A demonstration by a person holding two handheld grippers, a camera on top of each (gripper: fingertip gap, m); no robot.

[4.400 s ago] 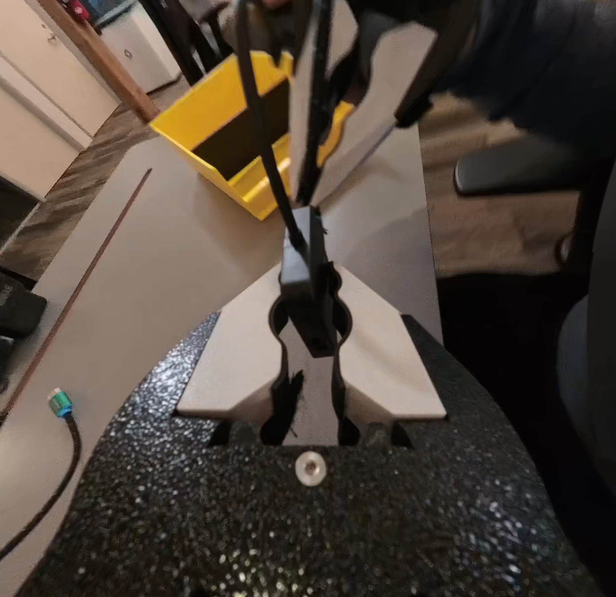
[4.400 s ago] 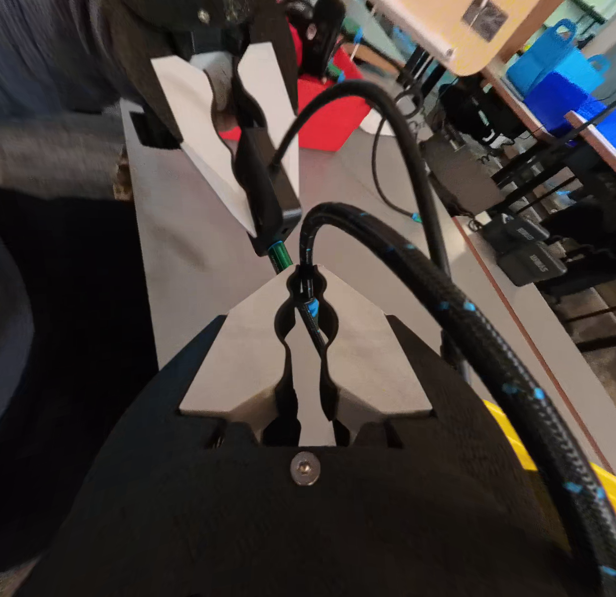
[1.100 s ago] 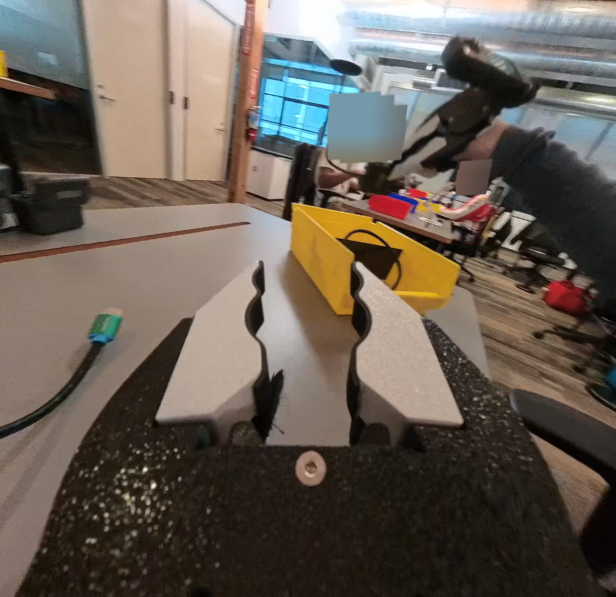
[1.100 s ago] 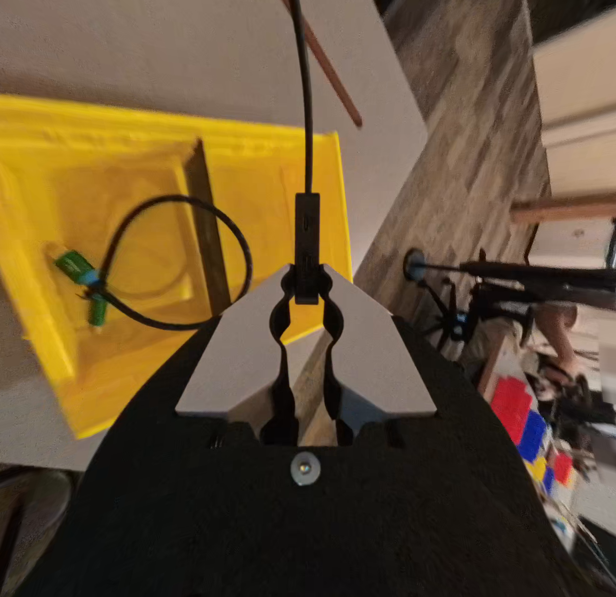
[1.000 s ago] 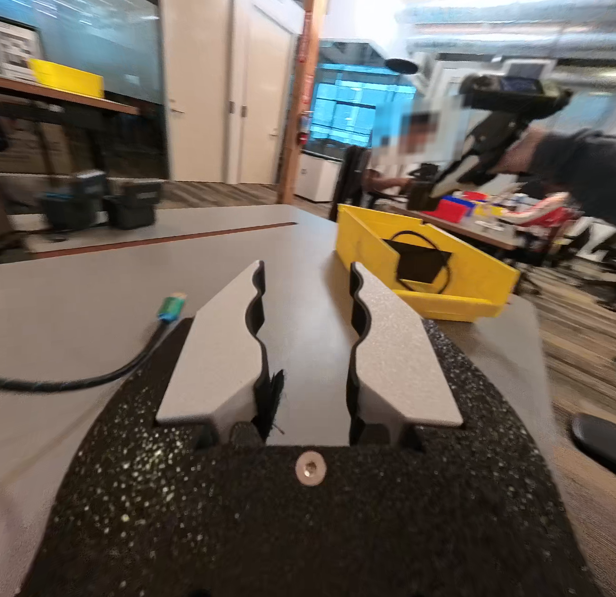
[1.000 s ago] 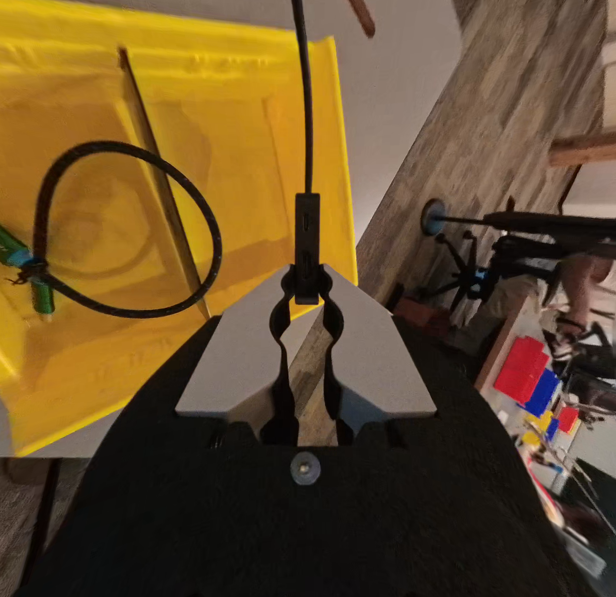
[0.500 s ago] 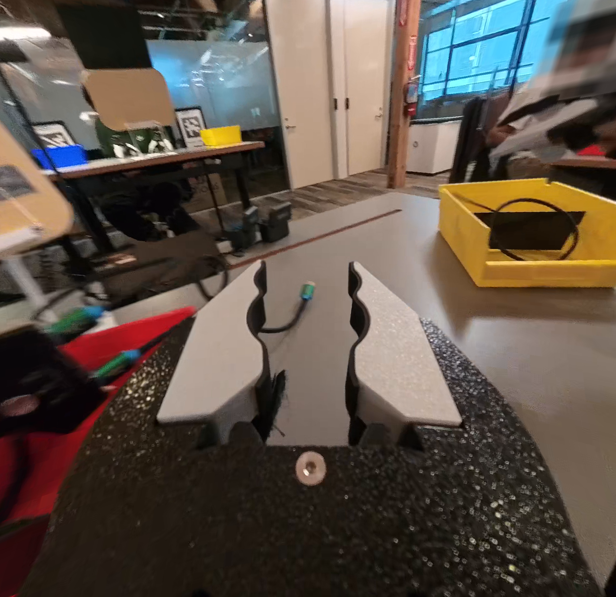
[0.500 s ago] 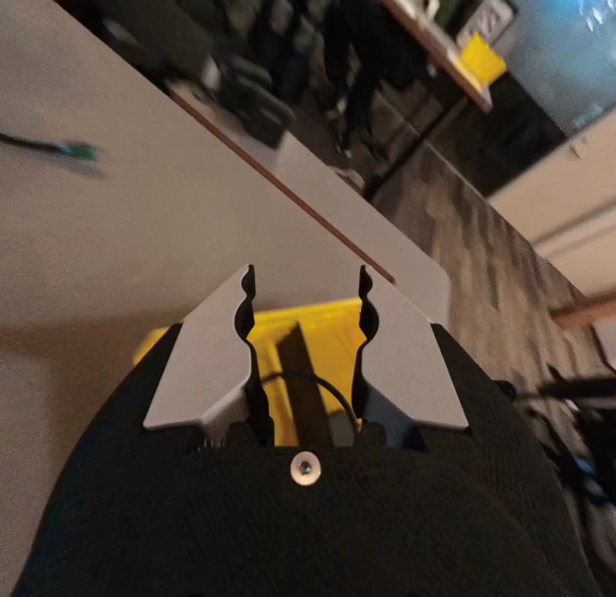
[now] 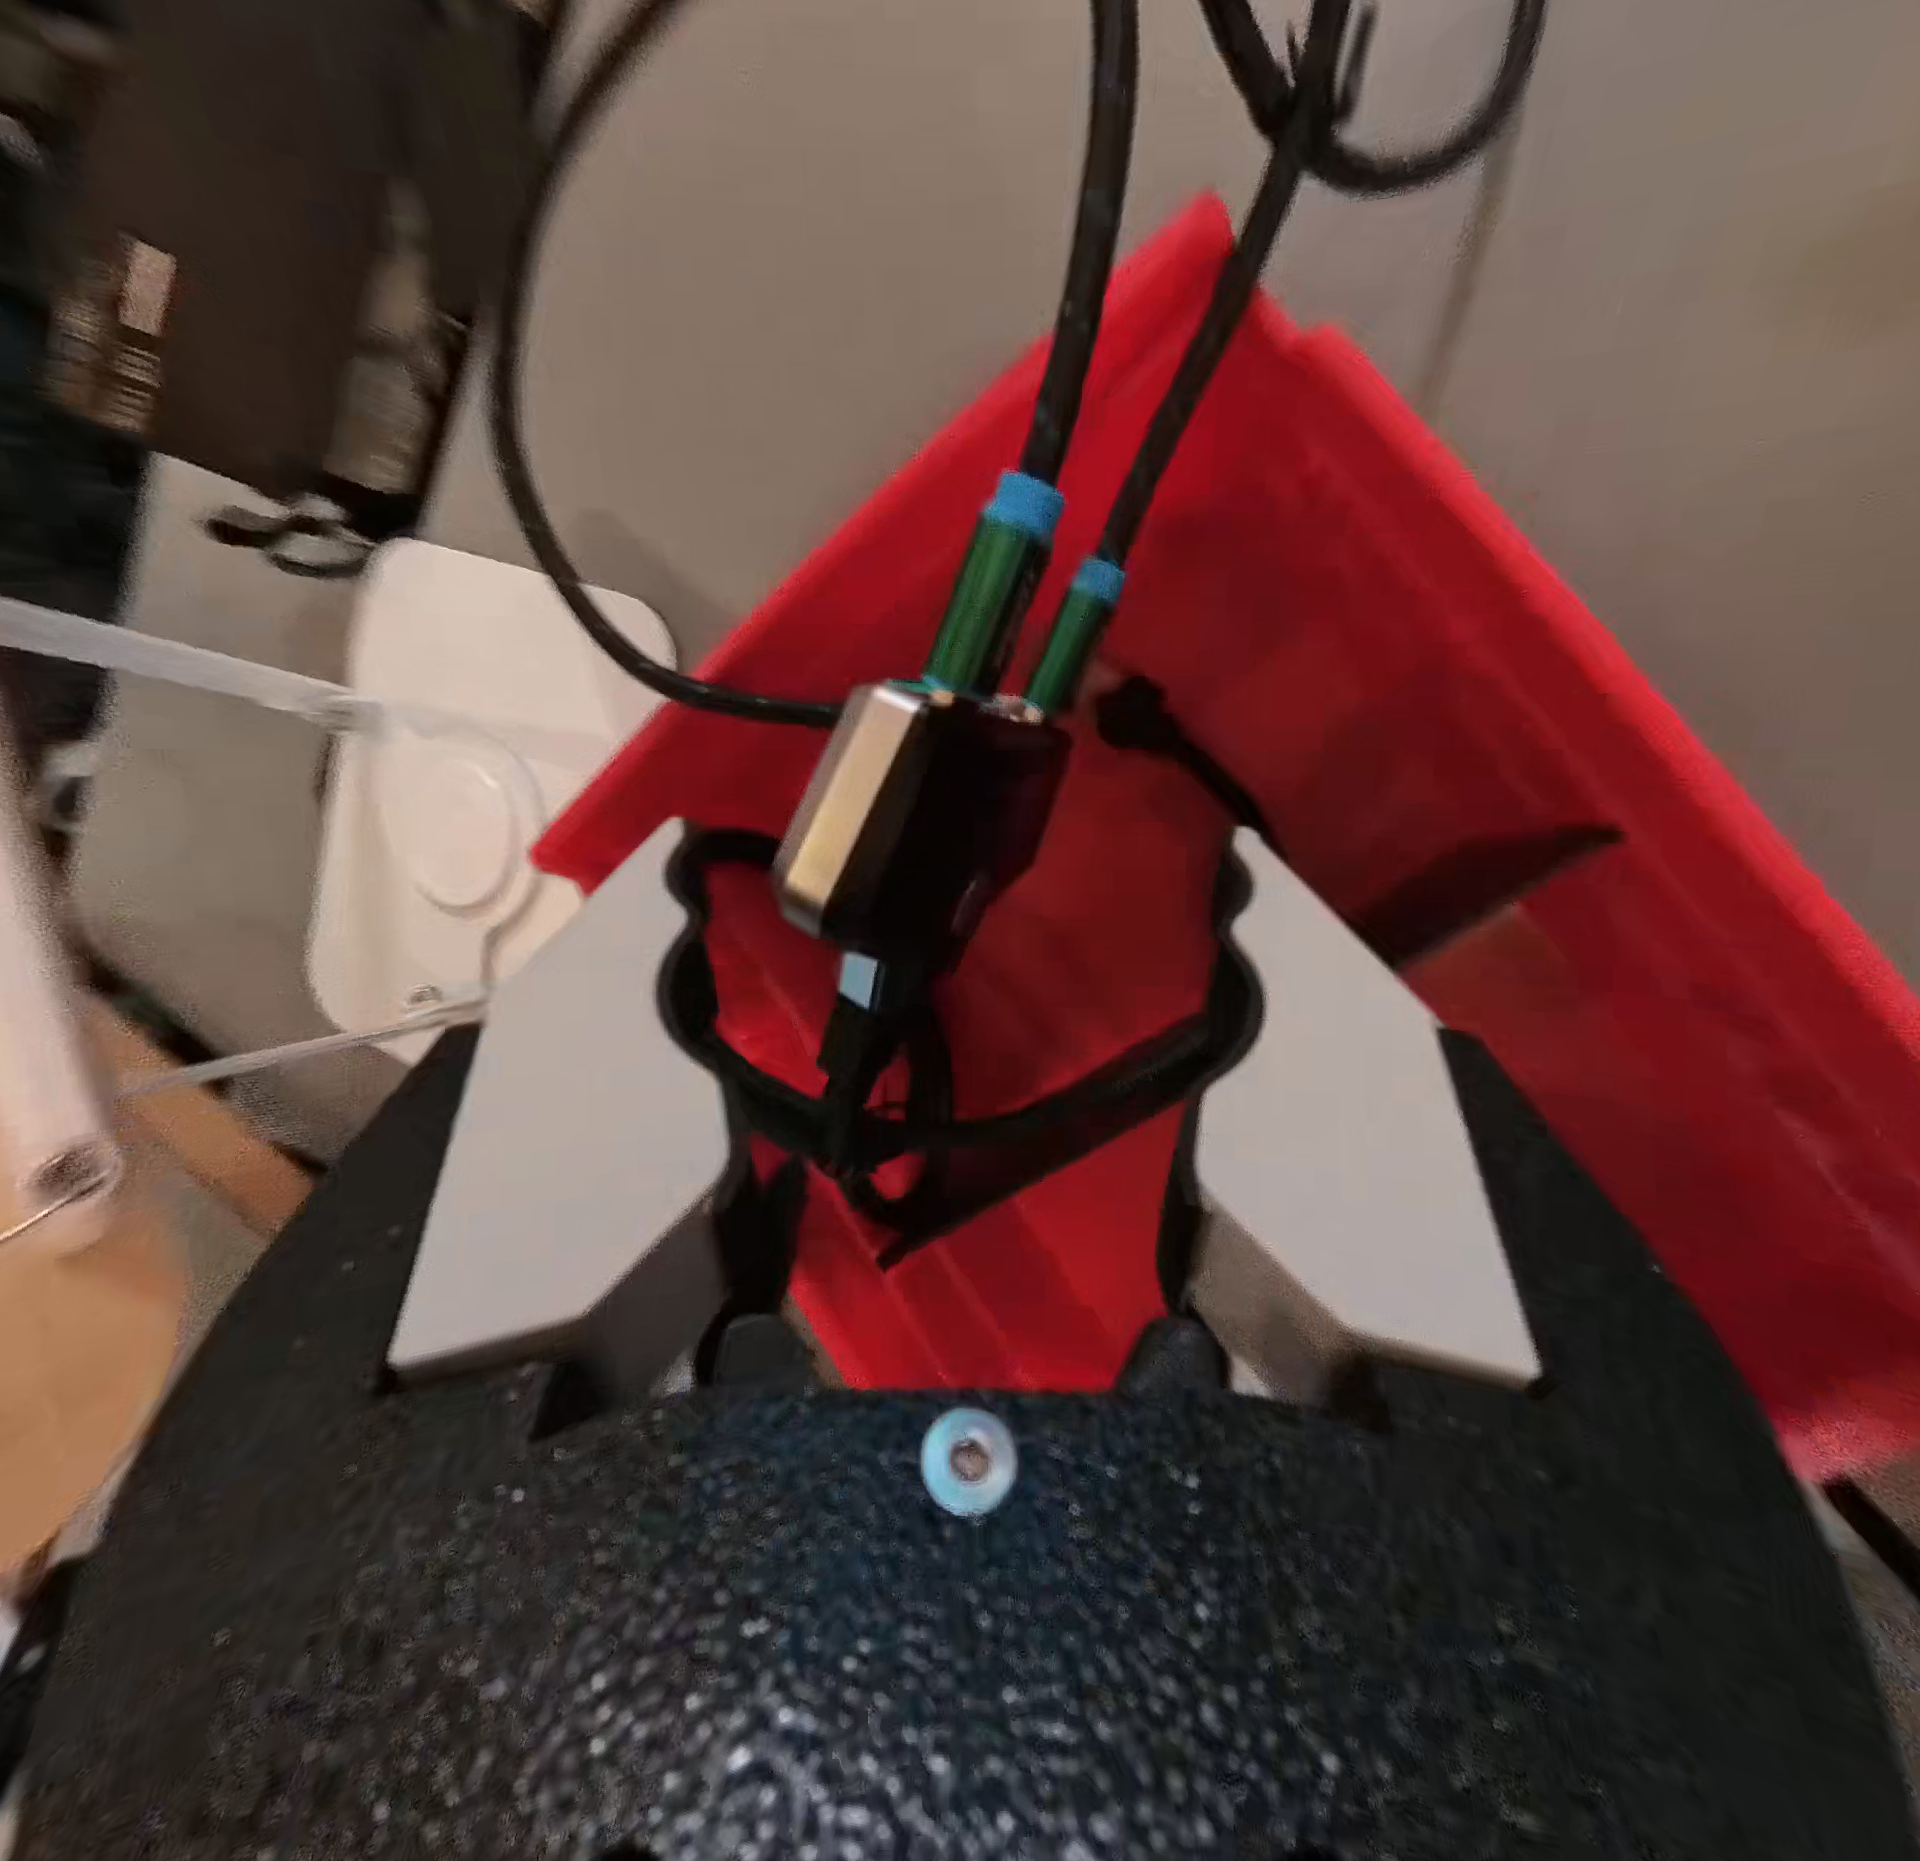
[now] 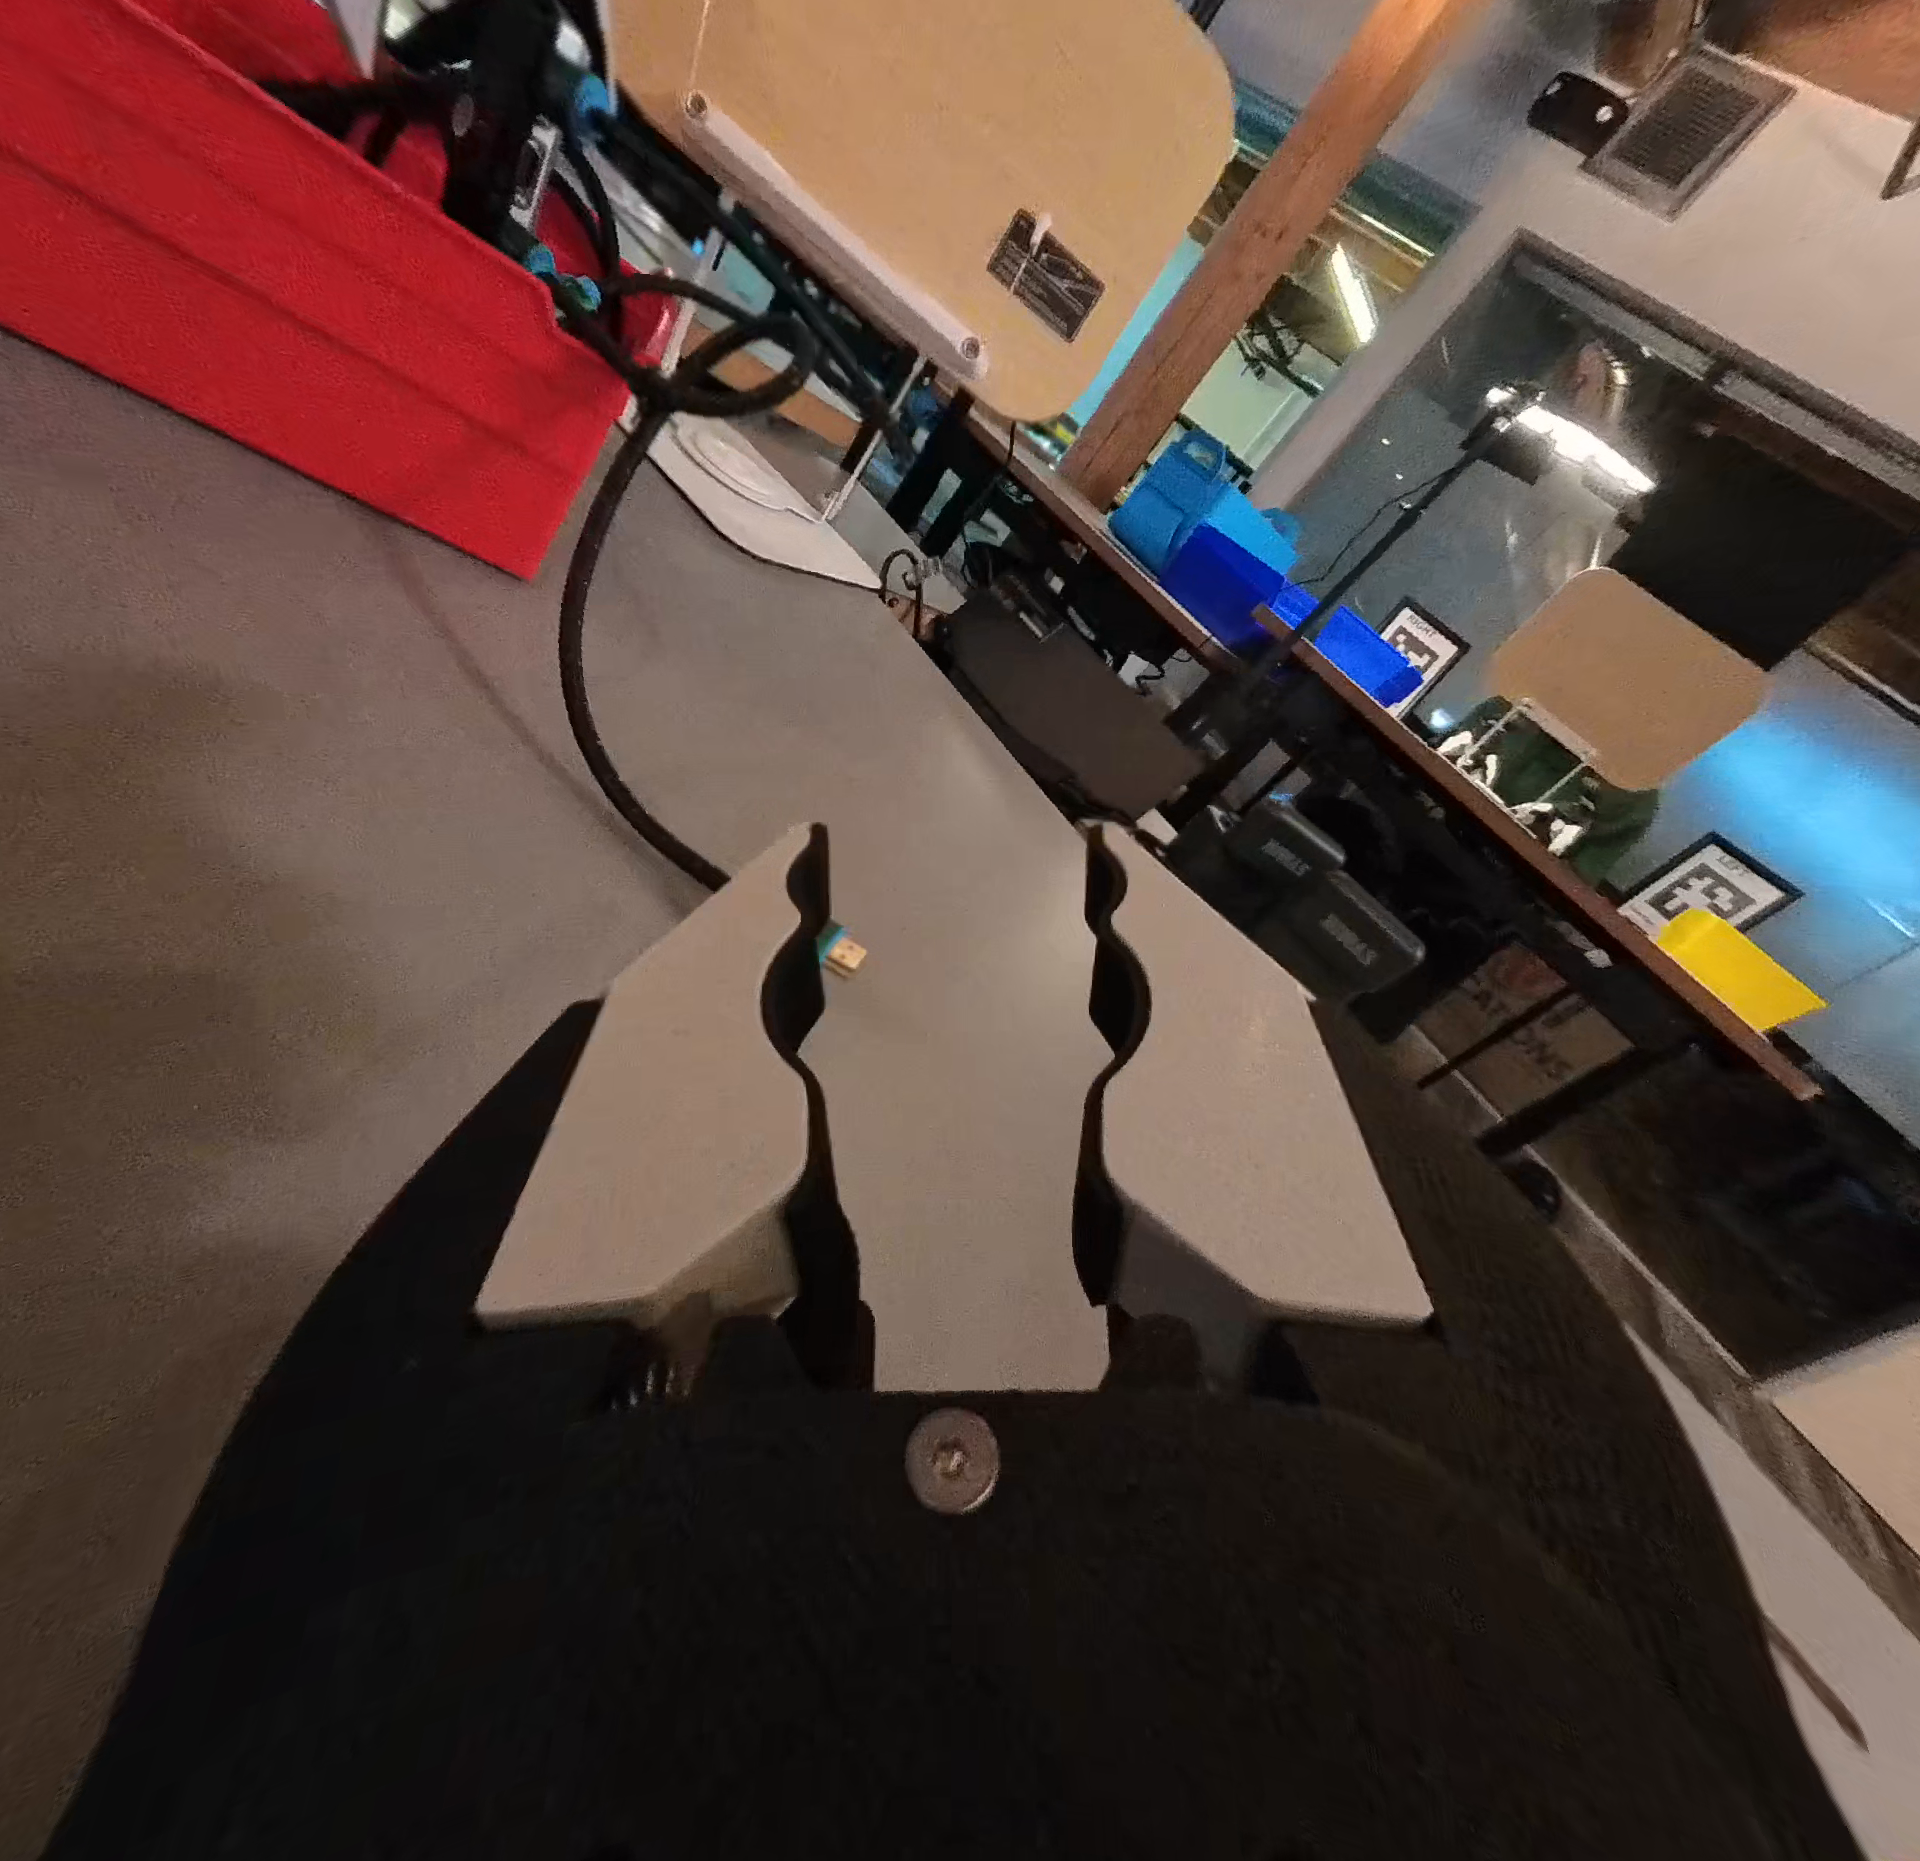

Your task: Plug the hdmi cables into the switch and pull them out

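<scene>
In the left wrist view a black HDMI switch [image 9: 904, 824] with a silver edge lies in a red bin [image 9: 1403, 772]. Two green plugs with blue collars [image 9: 992, 590] sit in its far end, and their black cables [image 9: 1086, 201] run up and away. My left gripper [image 9: 961, 845] is open wide, its fingers on either side of the switch and apart from it. My right gripper [image 10: 954, 835] is open and empty, low over the grey table [image 10: 260, 876]. A loose green plug with a gold tip [image 10: 847, 954] lies by its left finger, and its black cable [image 10: 582, 689] curves back to the red bin [image 10: 260, 284].
A white base plate [image 9: 447, 793] lies left of the red bin. A tan board on a clear stand [image 10: 914, 149] rises behind the bin. The table's edge [image 10: 1039, 772] runs on the right, with black adapters [image 10: 1320, 918] on the floor beyond it. My right fingertips sit around 35 cm from my left ones.
My right gripper let go of a switch over the yellow bin, opened and swung to the loose plug. My left gripper swung from the yellow bin to the red bin.
</scene>
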